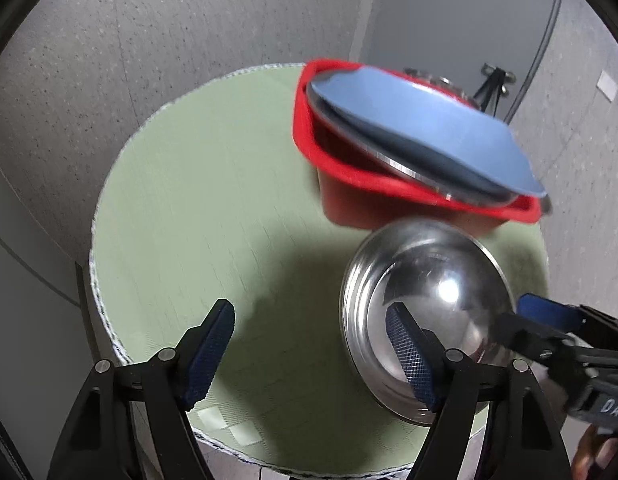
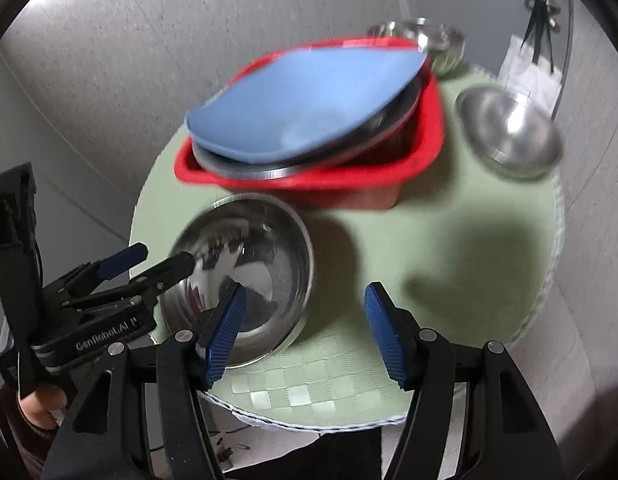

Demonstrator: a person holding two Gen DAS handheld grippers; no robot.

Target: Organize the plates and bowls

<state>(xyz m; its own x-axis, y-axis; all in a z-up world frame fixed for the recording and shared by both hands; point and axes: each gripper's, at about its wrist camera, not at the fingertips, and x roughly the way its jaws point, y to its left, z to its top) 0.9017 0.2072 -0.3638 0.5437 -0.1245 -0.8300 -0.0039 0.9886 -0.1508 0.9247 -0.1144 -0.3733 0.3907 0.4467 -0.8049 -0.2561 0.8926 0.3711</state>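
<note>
A red tub (image 1: 341, 196) (image 2: 421, 168) on a round green table (image 1: 213, 216) (image 2: 449, 240) holds a steel plate (image 1: 389, 156) (image 2: 277, 168) with a blue plate (image 1: 421, 120) (image 2: 309, 100) leaning on top. A steel bowl (image 1: 429, 304) (image 2: 269, 248) stands in front of the tub. My left gripper (image 1: 309, 356) is open, its right finger over the bowl's near rim; it also shows in the right wrist view (image 2: 157, 258). My right gripper (image 2: 305, 328) is open beside the bowl; it also shows in the left wrist view (image 1: 513, 316), at the bowl's right rim.
Two more steel bowls stand right of and behind the tub, one near the table's right edge (image 2: 509, 136) and one at the back (image 2: 437, 44). Grey walls surround the table. A tripod (image 1: 493, 88) stands beyond it.
</note>
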